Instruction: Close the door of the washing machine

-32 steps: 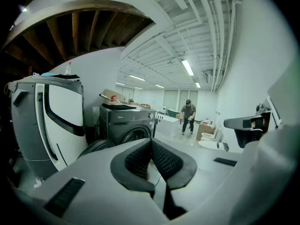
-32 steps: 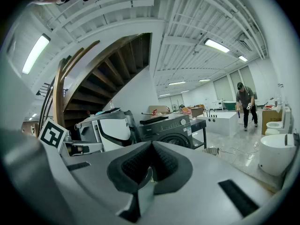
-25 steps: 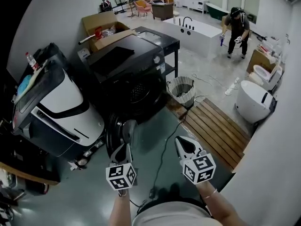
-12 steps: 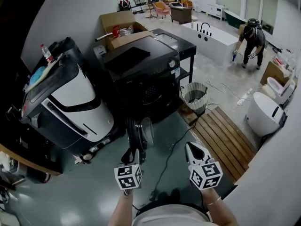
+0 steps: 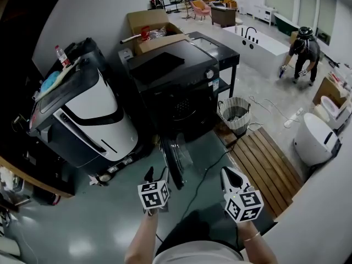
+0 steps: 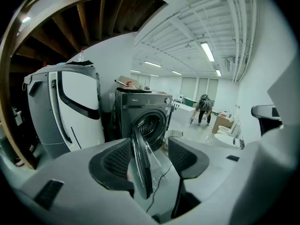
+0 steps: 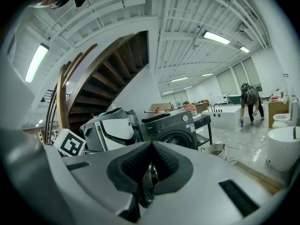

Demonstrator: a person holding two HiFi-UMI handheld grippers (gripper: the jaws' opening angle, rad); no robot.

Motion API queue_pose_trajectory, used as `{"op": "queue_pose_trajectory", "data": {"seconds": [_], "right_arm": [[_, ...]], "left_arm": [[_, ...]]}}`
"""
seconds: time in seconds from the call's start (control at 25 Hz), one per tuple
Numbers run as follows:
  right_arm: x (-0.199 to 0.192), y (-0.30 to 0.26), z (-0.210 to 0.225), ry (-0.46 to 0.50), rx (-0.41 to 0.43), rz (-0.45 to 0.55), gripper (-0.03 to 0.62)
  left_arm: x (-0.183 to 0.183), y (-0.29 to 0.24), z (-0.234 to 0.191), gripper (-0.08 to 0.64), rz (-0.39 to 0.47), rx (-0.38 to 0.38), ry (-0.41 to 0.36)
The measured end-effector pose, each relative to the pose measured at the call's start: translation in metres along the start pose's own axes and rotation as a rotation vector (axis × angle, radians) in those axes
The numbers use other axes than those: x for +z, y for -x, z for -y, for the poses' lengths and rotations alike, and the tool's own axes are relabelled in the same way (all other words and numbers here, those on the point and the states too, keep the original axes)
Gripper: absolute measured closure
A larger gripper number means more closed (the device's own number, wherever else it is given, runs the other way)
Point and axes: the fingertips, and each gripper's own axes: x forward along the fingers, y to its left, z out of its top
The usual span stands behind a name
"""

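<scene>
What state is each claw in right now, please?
Left claw: open, jaws just been opening, the door between them, ungripped.
Right claw: closed, empty.

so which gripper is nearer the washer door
Left. The left gripper has the door edge between its jaws, which have just been opening; the right gripper, shut, hangs right of the door.

Head view looks steeply down; both gripper views face forward, seemingly level, sharing the washing machine (image 5: 177, 89).
</scene>
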Motion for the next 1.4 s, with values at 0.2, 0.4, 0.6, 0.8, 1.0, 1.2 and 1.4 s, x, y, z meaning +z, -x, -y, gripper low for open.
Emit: {"op": "queue_pose_trajectory", "data": {"seconds": [0.2, 0.4, 0.6, 0.8, 1.0, 1.2, 1.4], "right_arm": [[-0.004, -0.030, 0.017, -0.008, -0.003, -0.026, 0.578], [-0.004, -0.073, 0.037, -0.014, -0.027, -0.055, 0.578], [0.001, -0.120, 0.060, -0.020, -0.058, -0.085, 0.578], [-0.007, -0.161, 0.087, -0.049, -0.086, -0.119, 0.578], [-0.014, -0.192, 0.105, -0.075, -0.104, -0.154, 0.580], [-0.011, -0.212, 0.120, -0.082, -0.117, -0.164, 0.581], [-0.011, -0.228, 0.122, -0.086, -0.115, -0.168, 0.581]], "left_arm": [[0.000, -0.051, -0.003, 0.308, -0.046, 0.010, -0.002], [-0.001, -0.111, -0.013, 0.310, -0.098, 0.006, 0.023], [-0.001, -0.173, -0.027, 0.307, -0.164, 0.008, 0.053], [-0.004, -0.228, -0.033, 0.307, -0.219, 0.003, 0.061], [-0.012, -0.267, -0.038, 0.308, -0.287, 0.010, 0.077], [-0.018, -0.289, -0.037, 0.357, -0.334, 0.016, 0.049], [-0.017, -0.300, -0.036, 0.391, -0.344, 0.031, 0.034]]}}
